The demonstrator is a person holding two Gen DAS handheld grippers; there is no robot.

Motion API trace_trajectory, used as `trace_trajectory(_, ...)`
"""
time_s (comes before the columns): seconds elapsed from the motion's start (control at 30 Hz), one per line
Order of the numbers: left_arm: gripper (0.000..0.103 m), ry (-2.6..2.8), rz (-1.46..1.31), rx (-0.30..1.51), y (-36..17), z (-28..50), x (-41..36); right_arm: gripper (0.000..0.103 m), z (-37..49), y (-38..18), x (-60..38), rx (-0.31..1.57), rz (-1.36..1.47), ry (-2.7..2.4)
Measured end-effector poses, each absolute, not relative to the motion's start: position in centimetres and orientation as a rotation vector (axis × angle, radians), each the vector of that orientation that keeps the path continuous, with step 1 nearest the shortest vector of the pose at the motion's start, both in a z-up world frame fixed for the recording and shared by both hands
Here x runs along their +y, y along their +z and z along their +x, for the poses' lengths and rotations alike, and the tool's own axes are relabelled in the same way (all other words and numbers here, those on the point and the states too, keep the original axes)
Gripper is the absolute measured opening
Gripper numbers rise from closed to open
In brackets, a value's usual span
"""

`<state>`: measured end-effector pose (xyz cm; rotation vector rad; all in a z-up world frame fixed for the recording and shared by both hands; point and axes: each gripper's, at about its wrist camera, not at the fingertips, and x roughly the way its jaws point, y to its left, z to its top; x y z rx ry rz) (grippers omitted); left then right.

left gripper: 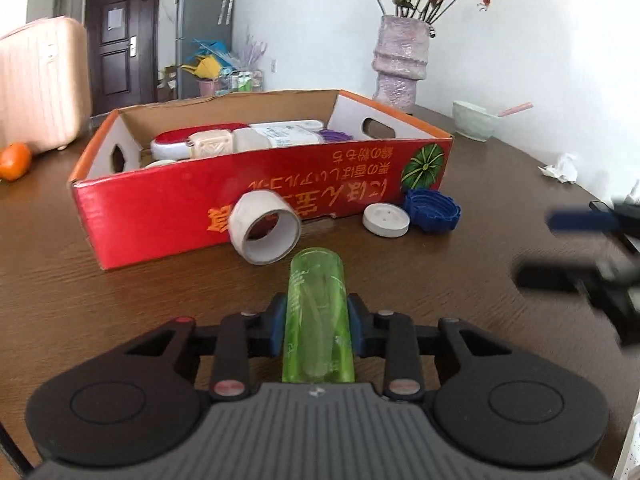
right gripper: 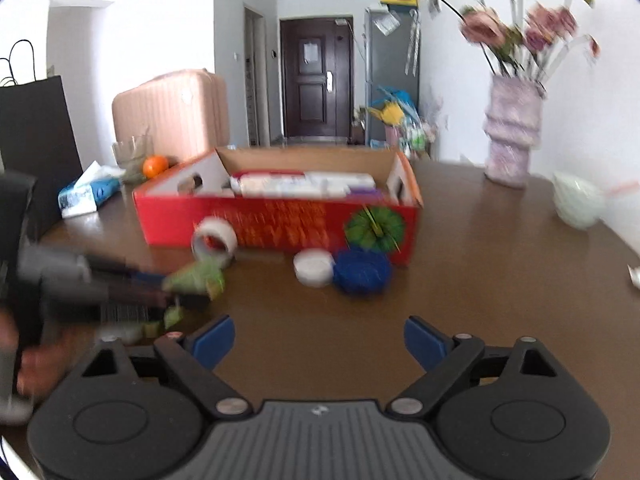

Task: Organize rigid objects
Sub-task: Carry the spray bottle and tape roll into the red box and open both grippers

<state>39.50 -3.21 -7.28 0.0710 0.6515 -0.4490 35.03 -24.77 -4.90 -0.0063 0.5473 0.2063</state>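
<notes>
My left gripper [left gripper: 318, 322] is shut on a clear green plastic tube [left gripper: 318, 312] that points forward above the brown table. It also shows blurred in the right wrist view [right gripper: 196, 280]. Ahead lies an open red cardboard box [left gripper: 256, 200] holding several bottles and containers. Against its front lean a white tape roll [left gripper: 264, 228], a white round lid [left gripper: 386, 220] and a blue ridged cap [left gripper: 432, 210]. My right gripper [right gripper: 318, 340] is open and empty above the table, facing the box [right gripper: 280, 224], the white lid [right gripper: 314, 267] and the blue cap [right gripper: 362, 271].
A vase of pink flowers [left gripper: 400, 64] and a pale green bowl [left gripper: 474, 120] stand at the back right. An orange [left gripper: 14, 160] and a pink suitcase [left gripper: 40, 84] are at the left. A tissue pack [right gripper: 86, 194] and a black bag [right gripper: 36, 140] are far left.
</notes>
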Motion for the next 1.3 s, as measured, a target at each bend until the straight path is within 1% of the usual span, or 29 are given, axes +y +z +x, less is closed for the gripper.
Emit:
trace_trajectory(0.1, 0.031, -0.427, 0.018, 0.620, -6.7, 37.7, -0.4, 0.091, 36.9, -4.1, -23.5, 0.517, 0.018, 0.252)
trace_trajectory(0.2, 0.031, -0.329, -0.070, 0.616, -6.1, 37.1, 2.9, 0.090, 40.0, -4.6, -21.5, 0.558, 0.051, 0.336)
trace_trajectory(0.3, 0.031, -0.237, -0.123, 0.578, -5.0, 36.5, 5.5, 0.084, 43.5, -5.2, -18.6, 0.571, 0.042, 0.398)
trace_trajectory(0.33, 0.031, -0.214, -0.131, 0.569, -4.6, 36.3, 6.1, 0.080, 44.6, -5.3, -17.8, 0.580, 0.046, 0.402)
trace_trajectory(0.4, 0.031, -0.184, -0.140, 0.556, -4.0, 35.6, 7.2, 0.075, 46.7, -5.7, -16.3, 0.623, 0.084, 0.416)
trace_trajectory(0.5, 0.031, -0.159, -0.135, 0.540, -3.2, 34.3, 7.9, 0.056, 48.4, -6.5, -14.5, 0.661, 0.076, 0.376)
trace_trajectory(0.53, 0.031, -0.152, -0.134, 0.539, -3.0, 33.9, 7.9, 0.042, 48.4, -6.7, -14.3, 0.659, 0.081, 0.364)
trace_trajectory(0.7, 0.031, -0.150, -0.113, 0.515, -2.1, 32.0, 6.9, 0.042, 45.7, -6.8, -15.6, 0.615, 0.112, 0.337)
trace_trajectory(0.8, 0.031, -0.176, -0.112, 0.492, -1.4, 30.3, 6.1, 0.042, 41.7, -5.9, -17.8, 0.556, 0.082, 0.324)
trace_trajectory(0.97, 0.031, -0.209, -0.090, 0.472, -0.7, 28.8, 4.0, 0.042, 35.2, -5.5, -22.8, 0.567, 0.136, 0.274)
trace_trajectory(1.13, 0.031, -0.207, 0.023, 0.409, 1.5, 29.1, 1.3, 0.042, 32.1, -5.4, -26.7, 0.563, 0.167, 0.210)
trace_trajectory(1.3, 0.031, -0.203, 0.112, 0.346, 4.6, 32.7, 0.1, 0.042, 32.4, -4.3, -28.8, 0.520, 0.202, 0.228)
